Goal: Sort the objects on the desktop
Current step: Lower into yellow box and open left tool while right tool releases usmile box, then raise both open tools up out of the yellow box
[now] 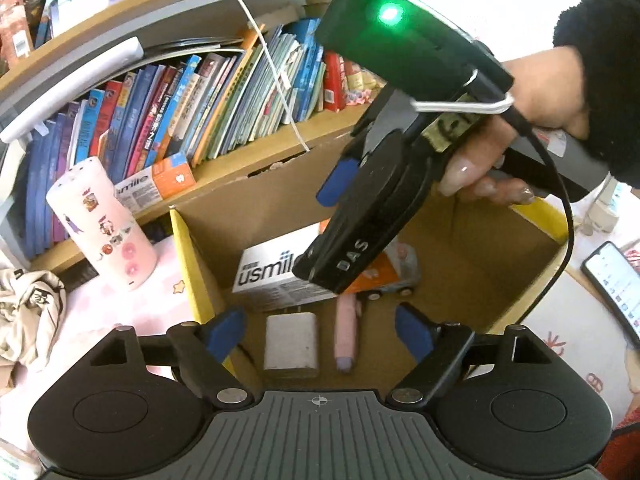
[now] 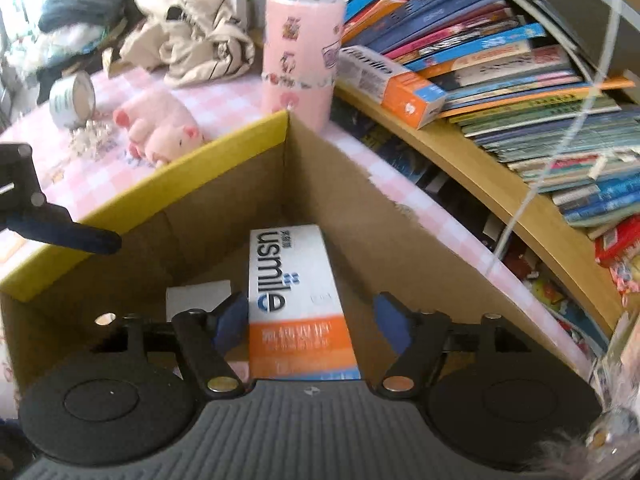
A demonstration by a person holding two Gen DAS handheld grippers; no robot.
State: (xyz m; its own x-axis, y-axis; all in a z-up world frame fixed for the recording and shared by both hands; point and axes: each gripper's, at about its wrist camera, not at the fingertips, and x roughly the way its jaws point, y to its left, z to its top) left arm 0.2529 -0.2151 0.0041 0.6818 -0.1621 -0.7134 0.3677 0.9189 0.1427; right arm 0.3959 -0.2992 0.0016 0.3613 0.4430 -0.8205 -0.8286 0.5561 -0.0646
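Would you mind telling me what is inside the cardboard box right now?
Inside the cardboard box lie a usmile carton, a grey-white block, a pink stick and a toy vehicle. The right gripper covers part of the carton and vehicle.

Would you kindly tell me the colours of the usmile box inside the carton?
White with an orange end, the usmile box shows best in the right wrist view.

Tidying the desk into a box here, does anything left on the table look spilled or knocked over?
Yes. A small white tub lies tipped on its side on the pink checked tablecloth, with pale bits scattered in front of its open mouth, beside the pink plush pig. A crumpled beige garment also sits behind.
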